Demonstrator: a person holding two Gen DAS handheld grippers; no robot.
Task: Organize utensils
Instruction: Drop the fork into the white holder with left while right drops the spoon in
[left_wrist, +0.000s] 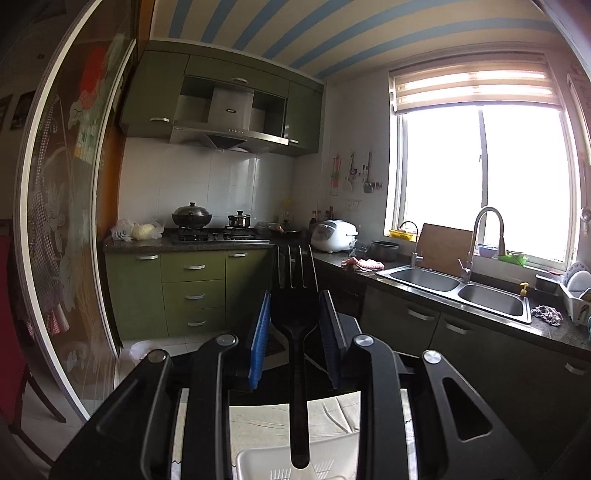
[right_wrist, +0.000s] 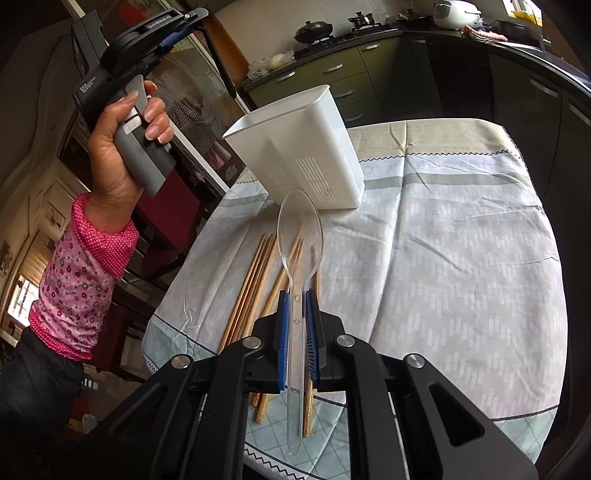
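Note:
My left gripper (left_wrist: 295, 306) holds a black plastic fork (left_wrist: 297, 295) raised high, tines pointing toward the kitchen; its jaws stand a little apart from the handle on both sides. The rim of the white utensil holder (left_wrist: 280, 463) shows below it. In the right wrist view, my right gripper (right_wrist: 297, 306) is shut on a clear plastic spoon (right_wrist: 299, 236), bowl pointing at the white utensil holder (right_wrist: 306, 147) on the table. Several wooden chopsticks (right_wrist: 255, 288) lie on the cloth under the spoon. The left gripper (right_wrist: 136, 44) is lifted at the upper left, in a hand.
A table with a pale patterned cloth (right_wrist: 443, 240) carries the holder and chopsticks. Kitchen counters with a stove (left_wrist: 218, 234), a rice cooker (left_wrist: 334, 236) and a double sink (left_wrist: 458, 288) lie beyond. A glass sliding door (left_wrist: 62, 221) stands to the left.

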